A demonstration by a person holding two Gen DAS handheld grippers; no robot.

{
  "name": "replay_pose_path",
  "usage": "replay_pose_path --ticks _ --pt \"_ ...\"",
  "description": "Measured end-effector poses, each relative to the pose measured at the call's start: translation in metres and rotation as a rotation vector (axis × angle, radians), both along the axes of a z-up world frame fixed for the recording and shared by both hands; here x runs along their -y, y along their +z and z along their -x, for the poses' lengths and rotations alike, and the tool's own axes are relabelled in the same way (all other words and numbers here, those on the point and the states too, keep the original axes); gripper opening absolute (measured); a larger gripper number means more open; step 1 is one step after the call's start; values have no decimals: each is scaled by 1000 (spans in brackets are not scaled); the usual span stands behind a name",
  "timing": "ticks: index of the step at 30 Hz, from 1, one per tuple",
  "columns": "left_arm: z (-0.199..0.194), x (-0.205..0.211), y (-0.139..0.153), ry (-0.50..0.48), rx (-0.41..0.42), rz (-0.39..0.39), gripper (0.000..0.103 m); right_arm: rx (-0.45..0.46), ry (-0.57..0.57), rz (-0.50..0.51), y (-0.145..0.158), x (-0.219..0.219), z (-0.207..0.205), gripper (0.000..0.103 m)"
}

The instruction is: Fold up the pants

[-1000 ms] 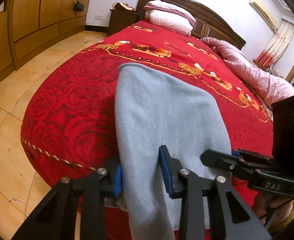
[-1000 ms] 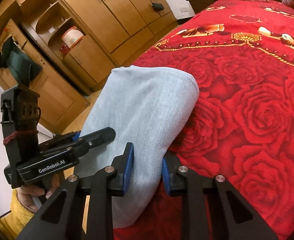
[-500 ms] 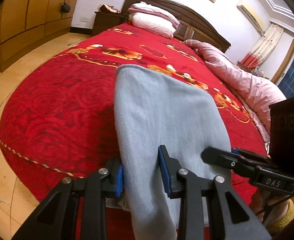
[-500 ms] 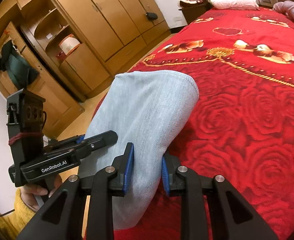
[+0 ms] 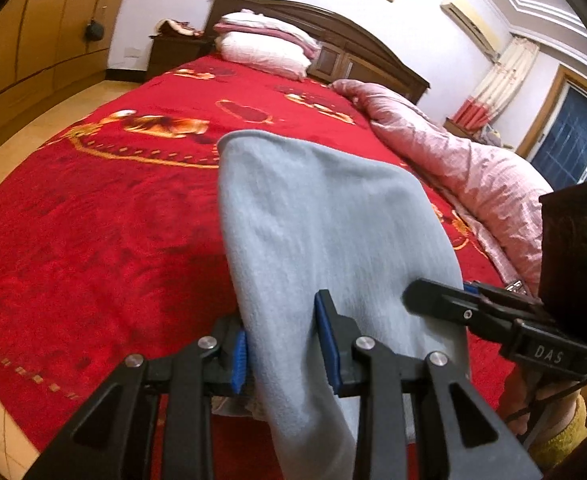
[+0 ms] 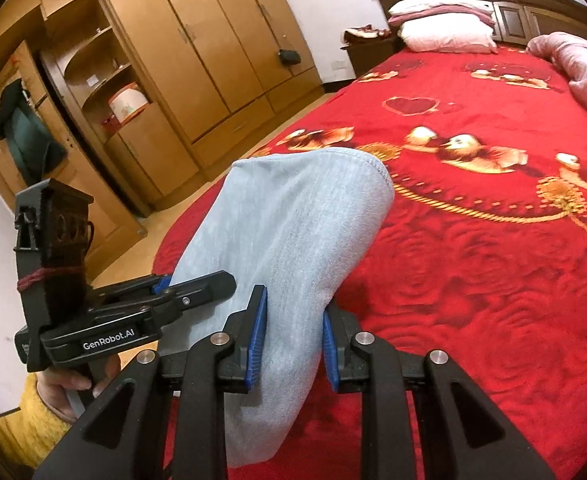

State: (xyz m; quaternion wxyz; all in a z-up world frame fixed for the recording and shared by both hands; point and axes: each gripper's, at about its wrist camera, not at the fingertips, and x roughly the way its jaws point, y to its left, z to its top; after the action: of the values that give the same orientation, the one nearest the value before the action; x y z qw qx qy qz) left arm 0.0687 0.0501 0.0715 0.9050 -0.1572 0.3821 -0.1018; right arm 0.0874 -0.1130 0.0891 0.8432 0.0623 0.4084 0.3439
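Light grey-blue pants point(image 5: 325, 232) hang folded over both grippers above the near end of the red bed. My left gripper point(image 5: 285, 346) is shut on the cloth's left part, its blue pads pressing the fabric. The right gripper point(image 5: 459, 300) shows at the right of that view, clamping the same end. In the right wrist view my right gripper point(image 6: 293, 326) is shut on the pants point(image 6: 293, 220), with the left gripper point(image 6: 197, 288) clamped just to its left. A rounded fold points toward the headboard.
The red flowered bedspread point(image 5: 93, 220) covers the bed. A pink quilt point(image 5: 465, 172) lies along its right side and pillows point(image 5: 265, 52) sit at the headboard. Wooden wardrobes point(image 6: 197, 48) line the left wall, beyond a strip of tiled floor point(image 5: 13, 148).
Both grippers have risen and tilted upward with the pants still held; more of the headboard, wall and wardrobes shows now. The grip on the cloth is unchanged.
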Motion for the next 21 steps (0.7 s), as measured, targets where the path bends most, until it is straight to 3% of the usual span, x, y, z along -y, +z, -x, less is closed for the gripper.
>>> replay_pose_path --ticks 12,21 --pt "-63 70 12 -109 18 -51 30 31 -81 -27 6 69 -36 26" --pt "-111 107 -14 -173 -35 -81 31 -11 -146 -19 -20 102 -67 26"
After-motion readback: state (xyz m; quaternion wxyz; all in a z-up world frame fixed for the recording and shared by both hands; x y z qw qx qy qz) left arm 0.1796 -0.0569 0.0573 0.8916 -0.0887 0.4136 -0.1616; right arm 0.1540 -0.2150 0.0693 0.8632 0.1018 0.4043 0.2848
